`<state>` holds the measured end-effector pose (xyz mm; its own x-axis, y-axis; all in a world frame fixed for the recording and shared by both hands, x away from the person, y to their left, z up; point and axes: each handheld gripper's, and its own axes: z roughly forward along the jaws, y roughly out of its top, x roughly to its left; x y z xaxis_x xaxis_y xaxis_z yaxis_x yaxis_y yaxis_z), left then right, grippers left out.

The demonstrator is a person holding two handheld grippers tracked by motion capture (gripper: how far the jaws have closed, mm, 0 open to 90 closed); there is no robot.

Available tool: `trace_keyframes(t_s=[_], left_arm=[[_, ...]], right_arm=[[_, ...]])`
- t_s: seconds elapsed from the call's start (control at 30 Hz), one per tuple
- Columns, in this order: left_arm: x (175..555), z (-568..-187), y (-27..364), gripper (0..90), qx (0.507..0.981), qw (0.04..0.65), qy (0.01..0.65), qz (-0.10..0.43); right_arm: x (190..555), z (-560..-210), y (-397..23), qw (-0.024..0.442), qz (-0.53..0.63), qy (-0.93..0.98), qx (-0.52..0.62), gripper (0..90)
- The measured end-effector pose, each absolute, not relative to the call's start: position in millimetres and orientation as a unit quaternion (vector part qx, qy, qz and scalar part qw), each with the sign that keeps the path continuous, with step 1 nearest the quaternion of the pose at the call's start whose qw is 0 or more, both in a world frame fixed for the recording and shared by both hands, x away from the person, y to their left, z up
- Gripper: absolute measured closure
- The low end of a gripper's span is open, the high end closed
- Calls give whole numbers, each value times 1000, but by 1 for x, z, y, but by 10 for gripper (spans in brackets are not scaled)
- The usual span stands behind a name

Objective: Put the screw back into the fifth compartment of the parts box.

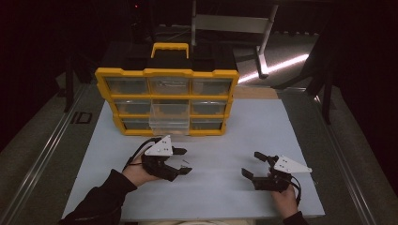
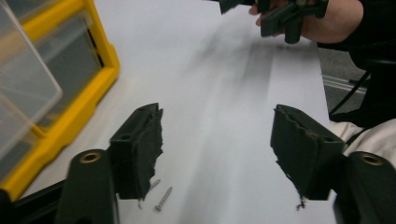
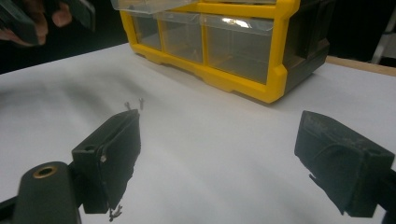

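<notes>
Hovering my left gripper [image 2: 217,154] low over the white mat [image 1: 234,136], jaws apart and gripping nothing, I see two small screws [image 2: 163,198] lying at the bottom of the left gripper view beside its left jaw. My right gripper [image 1: 256,164] sits lower right in the high view, released and empty, with the yellow drawer organiser [image 1: 166,101] at upper centre

High view overhead, far; gripper views low, close; all share organizer [image 1: 167,101]

Left gripper [image 1: 180,161] held low in the left hand [image 1: 138,172], jaws apart, nothing pressed between the pads. Right gripper [image 1: 251,164] held in the right hand [image 1: 286,194], jaws spread wide. Both forearms enter from the bottom edge.
</notes>
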<state>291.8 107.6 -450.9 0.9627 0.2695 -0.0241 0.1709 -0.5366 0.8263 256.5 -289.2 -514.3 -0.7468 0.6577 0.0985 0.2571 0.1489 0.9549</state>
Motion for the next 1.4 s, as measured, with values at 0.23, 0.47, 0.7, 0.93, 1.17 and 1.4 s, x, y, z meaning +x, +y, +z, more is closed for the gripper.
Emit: trace_keyframes(t_s=[0.23, 0.47, 0.7, 0.93, 1.17, 1.4], left_arm=[[300, -469, 105, 480, 881, 452, 133, 51], [307, -484, 104, 567, 890, 433, 131, 58], [312, -495, 101, 589, 893, 430, 124, 58], [318, -505, 101, 651, 898, 418, 122, 55], [322, -515, 99, 686, 905, 404, 116, 60], [328, -521, 100, 709, 902, 410, 127, 53]], right_arm=[[256, -514, -289, 174, 574, 738, 309, 143], [256, -514, -289, 173, 574, 738, 309, 143], [256, -514, -289, 173, 575, 738, 309, 143], [256, -514, -289, 172, 575, 737, 310, 143], [256, -514, -289, 171, 574, 738, 310, 143], [256, -514, -289, 171, 575, 737, 310, 143]])
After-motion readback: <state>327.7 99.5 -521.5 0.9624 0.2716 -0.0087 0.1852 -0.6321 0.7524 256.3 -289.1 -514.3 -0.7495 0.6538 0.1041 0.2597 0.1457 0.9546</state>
